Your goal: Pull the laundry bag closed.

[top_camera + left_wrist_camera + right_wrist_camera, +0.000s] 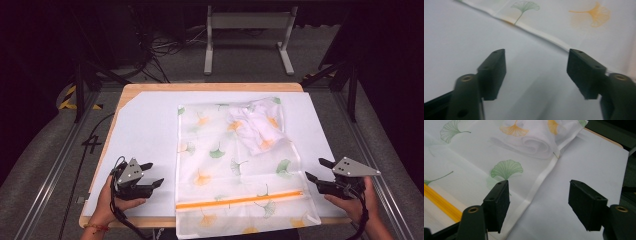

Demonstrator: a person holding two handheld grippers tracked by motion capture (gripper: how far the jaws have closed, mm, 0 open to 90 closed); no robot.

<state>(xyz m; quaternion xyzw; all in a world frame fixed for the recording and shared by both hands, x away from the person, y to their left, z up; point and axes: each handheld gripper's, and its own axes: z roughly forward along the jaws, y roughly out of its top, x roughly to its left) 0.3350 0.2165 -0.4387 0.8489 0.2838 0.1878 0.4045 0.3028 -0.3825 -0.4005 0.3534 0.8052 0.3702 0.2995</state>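
A sheer white mesh bag (225, 160) printed with green and orange ginkgo leaves lies flat on the white table cover, its orange zipper (240, 200) running across near the front edge. A white cloth (256, 127) is bunched inside its far right corner. My left gripper (154, 175) rests open on the cover just left of the bag; the bag's hem (544, 35) crosses ahead of its jaws. My right gripper (316, 170) is open just right of the bag, with the bag's white edge band (537, 185) running between its jaws and the bunched cloth (534, 145) farther ahead.
A white sheet (145, 130) covers the wooden table (200, 87). The bag's front end hangs over the table's near edge. Metal frame rails (55, 165) flank the table, and a grey stand (247, 22) with cables sits on the floor behind.
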